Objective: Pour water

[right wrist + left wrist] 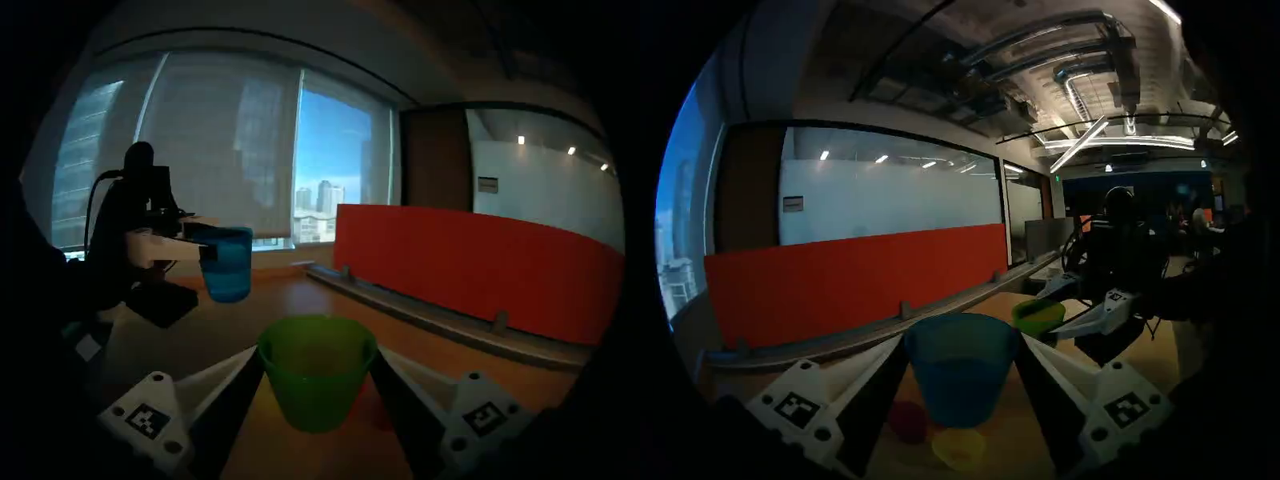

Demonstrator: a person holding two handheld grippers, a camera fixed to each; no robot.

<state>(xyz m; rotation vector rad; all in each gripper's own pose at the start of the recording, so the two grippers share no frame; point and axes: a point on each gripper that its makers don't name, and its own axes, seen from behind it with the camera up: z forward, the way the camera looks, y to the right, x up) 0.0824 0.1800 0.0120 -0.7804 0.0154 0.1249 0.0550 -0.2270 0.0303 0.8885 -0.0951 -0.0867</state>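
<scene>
1. Left gripper [962, 354], lower centre of the left gripper view: fingers pinch an upright blue cup [962, 388] above the desk [1152, 356].
2. Right gripper [318, 358], lower centre of the right gripper view: fingers pinch an upright green cup [318, 392].
3. Wall sign [793, 204], left of centre: writing unreadable.

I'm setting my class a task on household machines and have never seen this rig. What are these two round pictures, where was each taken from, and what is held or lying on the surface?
No robot here: a person holds a two-finger gripper in each hand. Each picture comes from a camera riding on one gripper, looking along its white fingers. In the left gripper view, the left gripper clamps a translucent blue plastic cup that seems partly filled. Below it, on the wooden table, sit a small pink cup and a small yellow cup, both blurry. In the right gripper view, the right gripper clamps a translucent green plastic cup.
</scene>
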